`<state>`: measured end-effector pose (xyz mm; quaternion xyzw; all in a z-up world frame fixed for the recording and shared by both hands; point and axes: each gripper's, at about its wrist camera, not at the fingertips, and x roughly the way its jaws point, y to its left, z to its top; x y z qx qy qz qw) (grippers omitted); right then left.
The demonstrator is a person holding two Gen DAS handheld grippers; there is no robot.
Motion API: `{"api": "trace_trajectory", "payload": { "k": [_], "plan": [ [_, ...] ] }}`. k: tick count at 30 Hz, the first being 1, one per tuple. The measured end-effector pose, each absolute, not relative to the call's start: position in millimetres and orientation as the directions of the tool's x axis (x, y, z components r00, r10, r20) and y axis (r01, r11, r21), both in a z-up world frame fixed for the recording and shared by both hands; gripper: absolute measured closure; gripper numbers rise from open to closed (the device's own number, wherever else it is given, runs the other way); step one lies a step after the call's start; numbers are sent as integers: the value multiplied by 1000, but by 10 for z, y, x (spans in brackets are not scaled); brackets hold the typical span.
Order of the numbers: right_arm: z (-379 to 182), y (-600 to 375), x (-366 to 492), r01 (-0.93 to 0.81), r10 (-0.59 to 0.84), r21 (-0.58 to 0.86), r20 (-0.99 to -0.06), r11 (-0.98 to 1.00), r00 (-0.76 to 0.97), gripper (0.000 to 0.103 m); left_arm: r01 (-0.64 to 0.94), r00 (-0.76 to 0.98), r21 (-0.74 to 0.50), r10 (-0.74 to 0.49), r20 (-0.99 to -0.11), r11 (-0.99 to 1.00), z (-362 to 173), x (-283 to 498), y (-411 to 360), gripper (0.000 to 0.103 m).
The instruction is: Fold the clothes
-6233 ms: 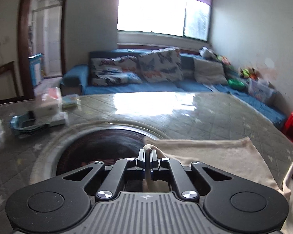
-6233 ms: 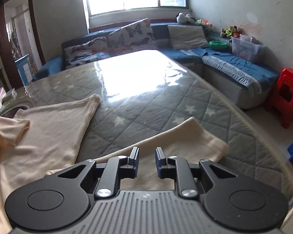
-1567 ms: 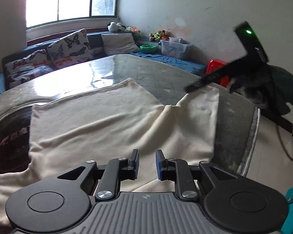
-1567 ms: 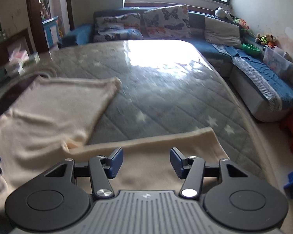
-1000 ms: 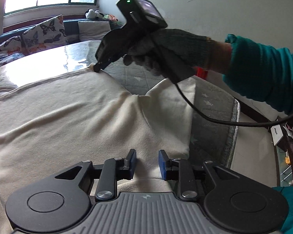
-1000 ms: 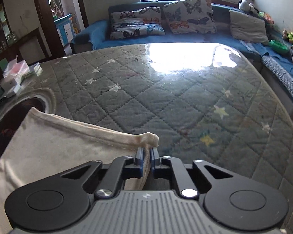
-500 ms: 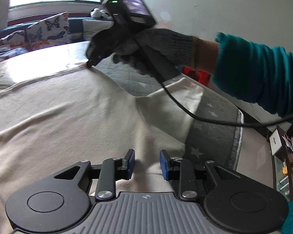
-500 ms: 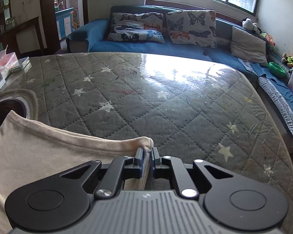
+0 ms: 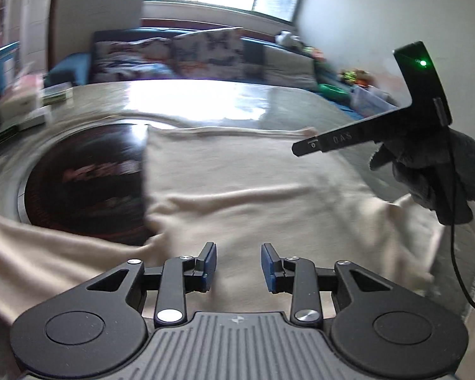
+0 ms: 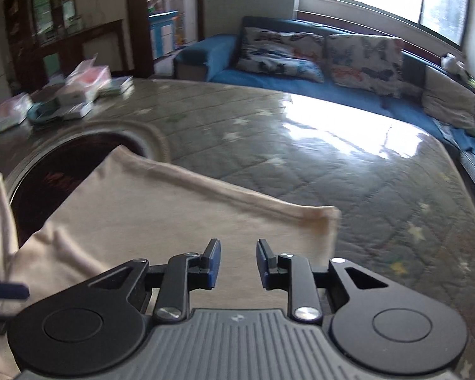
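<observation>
Released cream garment lies flat.

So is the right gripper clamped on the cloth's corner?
No, the right gripper is open above the cream cloth, nothing between its fingers.

A cream garment lies spread flat on the quilted table cover; its left part overlaps the dark round inset (faint creases cross it); hem corner flat.
</observation>
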<state>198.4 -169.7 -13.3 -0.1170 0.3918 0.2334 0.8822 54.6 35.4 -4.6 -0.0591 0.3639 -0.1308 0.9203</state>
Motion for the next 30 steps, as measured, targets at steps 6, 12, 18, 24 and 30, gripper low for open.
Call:
{"api": "trace_trajectory", "payload": {
  "k": [6, 12, 18, 24, 30],
  "plan": [
    [-255, -1216, 2090, -546, 364, 3, -747, 838, 556, 73, 178, 716, -214, -275, -642, 961, -43, 419, 517, 67],
    [-348, -947, 2283, -526, 331, -48, -727, 849, 601, 73, 178, 722, -225, -283, -632, 958, -60, 378, 508, 65],
    [-361, -846, 2461, -506, 300, -82, -720, 859, 626, 71, 171, 733, -240, -286, -617, 956, -35, 290, 549, 64],
    [-225, -885, 2236, -549, 335, -75, -721, 832, 606, 66, 89, 760, -237, -219, -612, 968, 1, 169, 807, 61],
    [-130, -887, 1619, -658, 404, -94, -722, 747, 562, 60, -36, 770, -211, -108, -629, 977, -47, 15, 1165, 61]
  ]
}}
